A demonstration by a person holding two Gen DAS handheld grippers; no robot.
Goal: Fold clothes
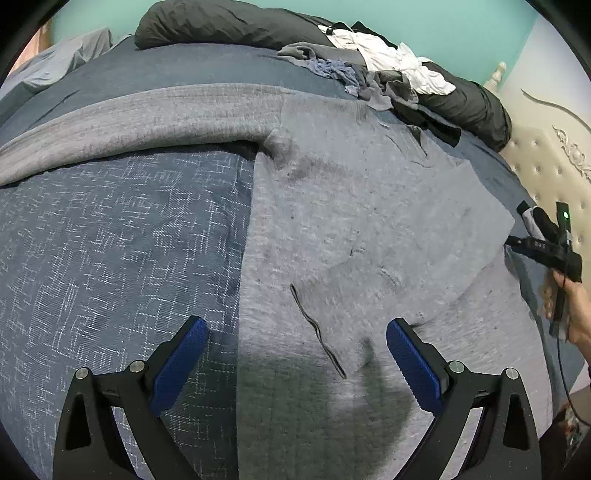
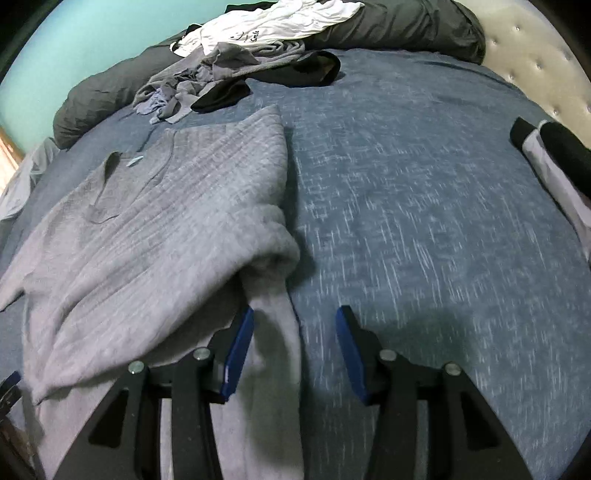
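Now the left gripper (image 1: 295, 365) has its blue-padded fingers spread wide and holds nothing; it hangs over the near edge of the grey sweater (image 1: 354, 236), one finger above the bedspread (image 1: 110, 240) and the other above the knit. A thin dark cord (image 1: 317, 332) lies on the fabric between the two fingers. The right gripper (image 2: 295, 354) is about half open and also grips nothing. Its left pad (image 2: 238, 354) is touching or just beside a strip of the sweater (image 2: 155, 221) that runs between the fingers, while the other pad is over bare bedspread (image 2: 424, 221).

The sweater lies flat on the bed, its long axis running from the grippers toward the far side, with the neck opening (image 2: 110, 162) pointing away. One sleeve (image 1: 129, 118) stretches out straight to the left; the other side is folded in over the body, with a thick rolled edge (image 2: 280, 254).

In the left view, at the right border, a hand (image 1: 569, 310) is holding the handle of the right gripper, tilted over the bed edge. Beyond the sweater is a pile of unfolded clothes (image 2: 236, 62), near a dark pillow (image 1: 229, 26). A tufted headboard (image 1: 546, 162) is at the right.
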